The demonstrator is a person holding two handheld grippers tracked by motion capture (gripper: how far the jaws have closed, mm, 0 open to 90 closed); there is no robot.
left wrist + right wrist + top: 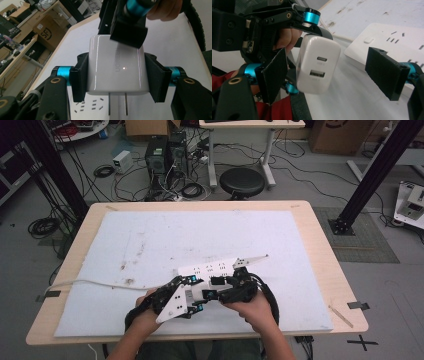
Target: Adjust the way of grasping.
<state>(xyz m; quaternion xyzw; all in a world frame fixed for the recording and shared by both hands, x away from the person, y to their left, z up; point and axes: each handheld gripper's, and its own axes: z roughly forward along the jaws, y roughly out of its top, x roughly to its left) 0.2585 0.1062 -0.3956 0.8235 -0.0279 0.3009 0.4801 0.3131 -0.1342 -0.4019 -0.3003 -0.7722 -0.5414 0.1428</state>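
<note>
One charger — left claw clamped.

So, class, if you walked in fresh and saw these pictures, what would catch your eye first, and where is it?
First, the white charger, clamped between the left gripper's black jaws with its two prongs pointing down. Next, the right gripper, jaws spread wide either side of the charger's port end. Behind lies a white power strip on the pale mat near the table's front edge.

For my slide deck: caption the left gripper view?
Left gripper clamps a white USB charger, prongs toward the camera, above the power strip.
</note>
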